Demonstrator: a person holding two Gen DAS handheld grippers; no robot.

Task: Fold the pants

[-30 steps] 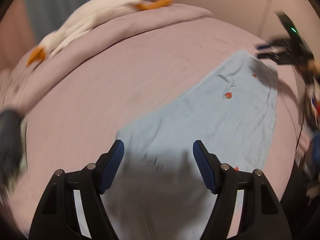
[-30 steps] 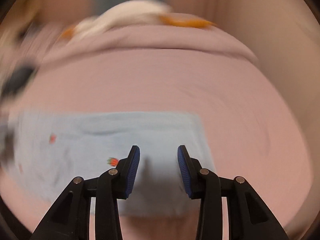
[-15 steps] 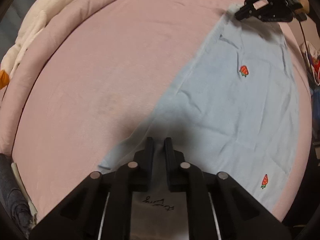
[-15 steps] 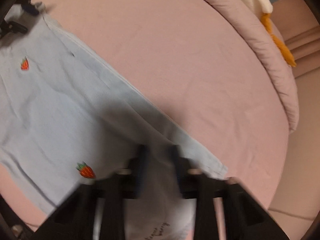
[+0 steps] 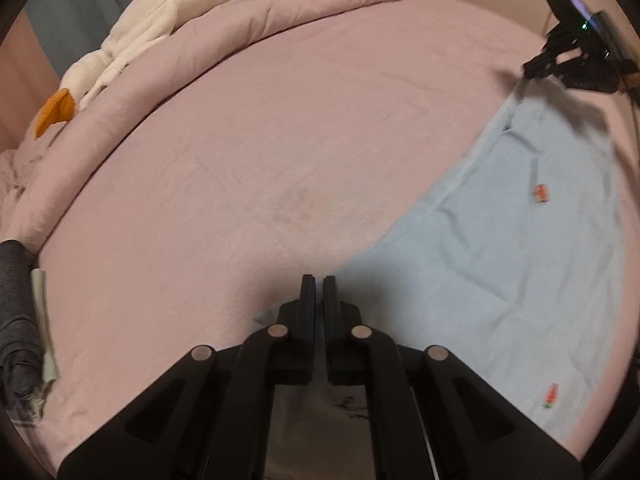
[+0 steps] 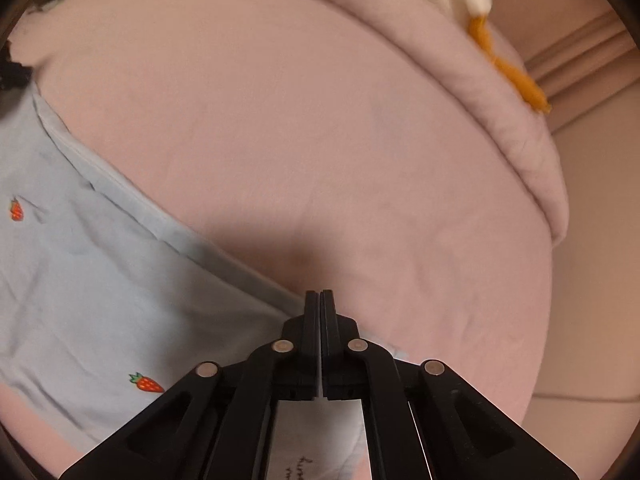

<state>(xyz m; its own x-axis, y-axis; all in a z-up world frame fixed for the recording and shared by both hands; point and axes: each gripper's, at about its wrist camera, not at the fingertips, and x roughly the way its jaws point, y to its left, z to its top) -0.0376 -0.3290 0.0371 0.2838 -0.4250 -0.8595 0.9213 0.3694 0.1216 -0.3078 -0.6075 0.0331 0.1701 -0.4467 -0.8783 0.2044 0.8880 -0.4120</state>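
Observation:
Light blue pants point(image 5: 500, 248) with small strawberry prints lie spread flat on the pink bed point(image 5: 240, 160). My left gripper point(image 5: 319, 280) is shut on the near corner of the pants' far edge. In the left wrist view the right gripper point(image 5: 532, 68) shows at the far corner of the same edge. In the right wrist view the pants point(image 6: 100, 280) lie to the left, and my right gripper point(image 6: 320, 294) is shut on their corner, with the cloth passing under the jaws.
A rolled pink duvet point(image 5: 200, 48) runs along the far side of the bed, with a white and orange plush toy point(image 5: 132, 40) on it. Dark grey cloth point(image 5: 16, 320) lies at the bed's left edge. The bed's right edge point(image 6: 552, 280) drops off near my right gripper.
Both grippers were open above the pants a second ago. They came down to the pants' far edge and shut on its two corners. Both views have since tilted up a little.

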